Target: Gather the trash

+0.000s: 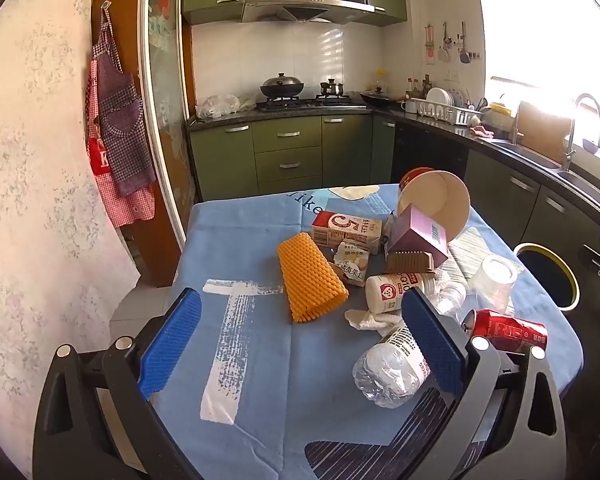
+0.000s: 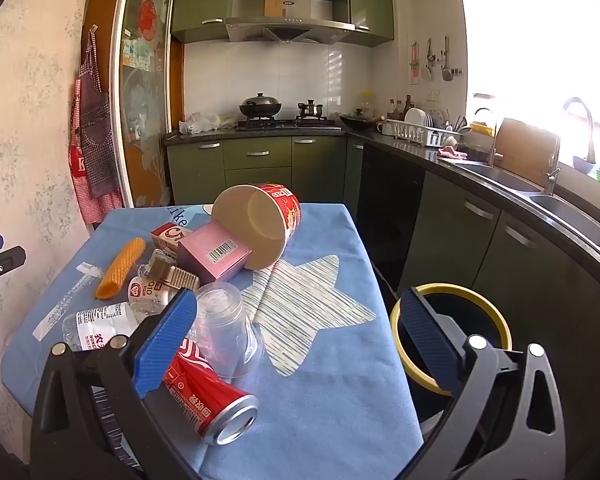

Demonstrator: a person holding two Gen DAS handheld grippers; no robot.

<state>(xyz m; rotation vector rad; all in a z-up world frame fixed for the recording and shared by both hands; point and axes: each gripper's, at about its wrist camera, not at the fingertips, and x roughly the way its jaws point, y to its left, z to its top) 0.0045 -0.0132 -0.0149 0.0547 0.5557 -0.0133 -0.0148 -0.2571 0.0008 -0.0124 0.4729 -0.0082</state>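
Trash lies on a blue tablecloth (image 1: 252,360): a yellow foam sleeve (image 1: 310,280), a milk carton (image 1: 346,232), a pink box (image 1: 418,236), a red noodle bowl (image 2: 260,224), a clear cup (image 2: 226,328), a crushed water bottle (image 1: 392,364), a red can (image 2: 206,392). My left gripper (image 1: 300,340) is open above the cloth, the bottle beside its right finger. My right gripper (image 2: 300,344) is open, the can by its left finger. A yellow-rimmed bin (image 2: 452,336) stands right of the table.
Green kitchen cabinets (image 1: 288,152) and a stove with a wok (image 1: 282,86) stand behind. A dark counter with a dish rack (image 2: 424,132) and sink (image 2: 568,216) runs along the right. An apron (image 1: 120,132) hangs on the left wall.
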